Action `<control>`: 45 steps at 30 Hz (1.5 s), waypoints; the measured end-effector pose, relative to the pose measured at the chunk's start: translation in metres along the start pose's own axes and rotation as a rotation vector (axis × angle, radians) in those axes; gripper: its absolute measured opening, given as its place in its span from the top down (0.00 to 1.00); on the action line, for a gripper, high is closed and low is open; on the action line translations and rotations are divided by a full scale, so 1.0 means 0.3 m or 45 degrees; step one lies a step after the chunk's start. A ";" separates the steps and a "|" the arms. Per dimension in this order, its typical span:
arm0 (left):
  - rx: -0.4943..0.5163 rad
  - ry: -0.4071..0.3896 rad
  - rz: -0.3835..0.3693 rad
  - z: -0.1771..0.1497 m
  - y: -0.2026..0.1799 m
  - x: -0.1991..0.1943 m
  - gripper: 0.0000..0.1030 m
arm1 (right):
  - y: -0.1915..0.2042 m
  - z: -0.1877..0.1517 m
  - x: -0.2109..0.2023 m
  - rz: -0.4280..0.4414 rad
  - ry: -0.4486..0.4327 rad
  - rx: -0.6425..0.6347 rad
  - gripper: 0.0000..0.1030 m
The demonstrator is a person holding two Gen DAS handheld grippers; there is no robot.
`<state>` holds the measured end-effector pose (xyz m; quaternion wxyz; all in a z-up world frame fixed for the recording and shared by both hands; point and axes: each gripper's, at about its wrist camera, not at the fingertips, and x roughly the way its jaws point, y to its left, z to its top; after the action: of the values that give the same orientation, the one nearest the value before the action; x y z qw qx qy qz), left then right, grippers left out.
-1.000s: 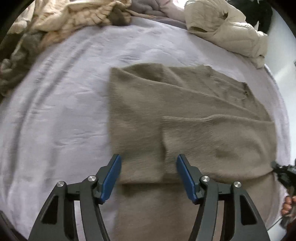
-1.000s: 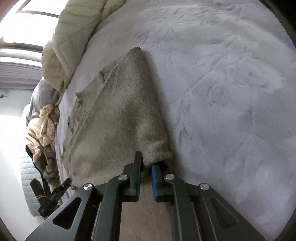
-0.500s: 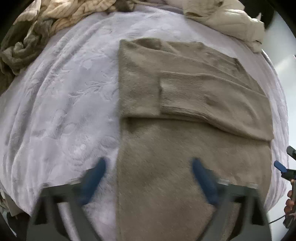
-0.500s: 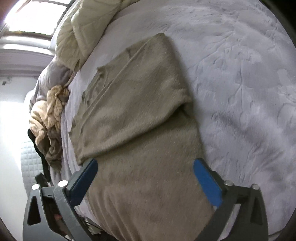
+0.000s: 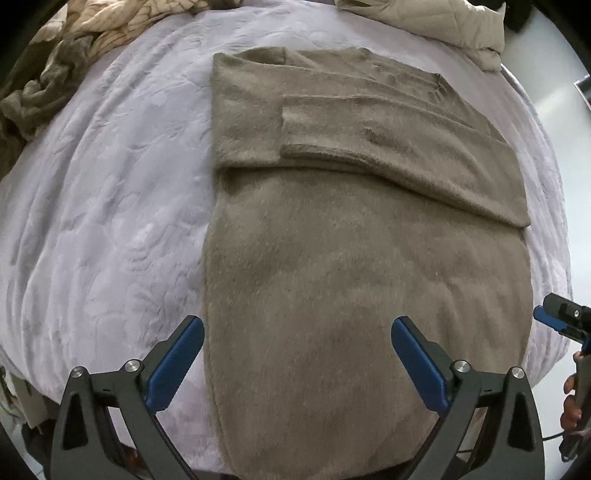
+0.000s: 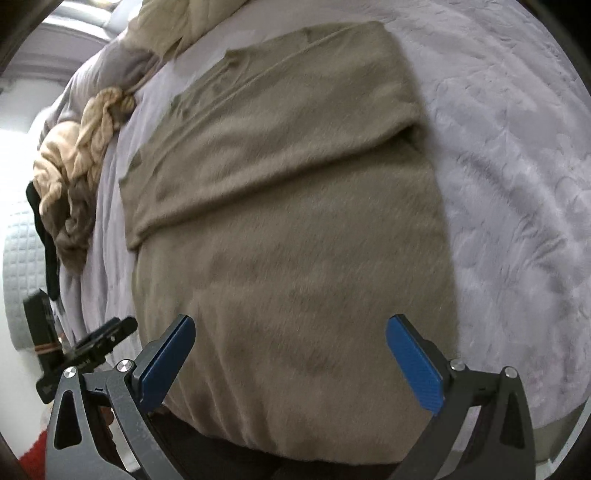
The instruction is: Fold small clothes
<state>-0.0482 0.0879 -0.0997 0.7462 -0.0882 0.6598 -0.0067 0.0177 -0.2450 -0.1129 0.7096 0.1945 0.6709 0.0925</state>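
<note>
We hold both grippers' fingers spread wide, gripping nothing, above the sweater's [image 5: 332, 277] near hem. Its sleeves lie folded across the chest, so we judge the hem fold comes next.

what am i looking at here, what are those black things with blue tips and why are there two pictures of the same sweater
There is no robot here. A person holds a hand-held two-finger gripper in each hand, and each gripper carries a wide-angle camera that looks forward along its fingers. So one picture comes from the left gripper and the other from the right gripper. The black arms with blue pads at the bottom of each picture are that gripper's own fingers.

Both look down on a brown sweater lying flat on a pale lilac bedspread, with its sleeves folded across the chest. At the far edge of the bed lie a cream quilted jacket and a heap of beige clothes.

Both grippers are wide open and hold nothing. In each view the other gripper shows at the side edge.
</note>
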 end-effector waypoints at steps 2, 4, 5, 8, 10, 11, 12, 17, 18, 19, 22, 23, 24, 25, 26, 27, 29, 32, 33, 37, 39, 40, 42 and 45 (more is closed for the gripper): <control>0.003 0.008 0.012 -0.016 0.000 -0.010 0.02 | 0.007 -0.018 0.004 -0.007 0.024 0.016 0.00; -0.008 0.011 0.018 -0.030 0.007 -0.019 0.02 | -0.001 -0.027 0.005 -0.022 0.014 0.035 0.00; -0.021 0.014 0.019 -0.036 0.011 -0.024 0.02 | -0.009 -0.025 0.001 -0.037 -0.005 0.049 0.00; -0.046 0.019 0.024 -0.048 0.027 -0.037 0.02 | -0.059 0.036 -0.020 -0.070 -0.085 0.118 0.00; -0.054 0.019 0.042 -0.052 0.035 -0.047 0.02 | -0.113 0.111 -0.040 -0.083 -0.156 0.172 0.00; -0.062 0.016 0.050 -0.049 0.036 -0.052 0.02 | -0.143 0.148 -0.048 -0.067 -0.190 0.207 0.00; -0.070 0.014 0.054 -0.054 0.043 -0.062 0.02 | -0.163 0.179 -0.051 -0.046 -0.213 0.236 0.00; -0.114 0.015 0.076 -0.048 0.049 -0.089 0.02 | -0.324 0.297 -0.021 0.093 -0.277 0.445 0.00; -0.118 0.014 0.081 -0.047 0.045 -0.093 0.02 | -0.354 0.307 -0.007 0.140 -0.277 0.478 0.00; -0.118 0.013 0.085 -0.046 0.038 -0.097 0.02 | -0.372 0.314 0.000 0.172 -0.276 0.498 0.00; -0.110 0.019 0.090 -0.035 0.004 -0.096 0.02 | -0.410 0.318 0.015 0.261 -0.277 0.530 0.03; -0.102 0.023 0.089 -0.034 -0.011 -0.096 0.02 | -0.412 0.319 0.015 0.304 -0.273 0.524 0.05; -0.093 0.025 0.089 -0.030 -0.029 -0.095 0.02 | -0.414 0.321 0.015 0.332 -0.264 0.515 0.13; -0.084 0.028 0.090 -0.020 -0.049 -0.089 0.02 | -0.412 0.323 0.019 0.370 -0.245 0.503 0.22; -0.072 0.029 0.090 -0.016 -0.066 -0.088 0.02 | -0.411 0.325 0.020 0.403 -0.236 0.493 0.26; -0.055 0.026 0.091 -0.011 -0.088 -0.090 0.02 | -0.407 0.327 0.020 0.432 -0.233 0.480 0.29; -0.037 0.022 0.089 0.002 -0.121 -0.089 0.02 | -0.398 0.338 0.016 0.430 -0.242 0.437 0.28; -0.015 0.019 0.091 0.008 -0.155 -0.093 0.02 | -0.428 0.358 0.051 0.426 -0.215 0.469 0.29; -0.010 0.019 0.095 0.008 -0.163 -0.092 0.02 | -0.445 0.360 0.062 0.443 -0.201 0.492 0.33; -0.005 0.023 0.103 -0.003 -0.174 -0.094 0.02 | -0.449 0.362 0.068 0.422 -0.152 0.454 0.81; -0.004 0.026 0.113 -0.004 -0.182 -0.089 0.02 | -0.436 0.360 0.036 0.409 -0.184 0.383 0.82; -0.008 0.026 0.115 -0.004 -0.181 -0.088 0.02 | -0.434 0.362 0.026 0.383 -0.193 0.359 0.82; -0.016 0.029 0.121 -0.002 -0.181 -0.084 0.02 | -0.441 0.369 0.031 0.301 -0.184 0.348 0.82; -0.021 0.021 0.127 0.002 -0.184 -0.088 0.02 | -0.465 0.367 0.042 0.330 -0.165 0.393 0.81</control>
<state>-0.0451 0.0368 -0.0660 0.7393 -0.0614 0.6697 0.0353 0.1093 -0.3835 -0.1775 0.6953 0.3911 0.5993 0.0662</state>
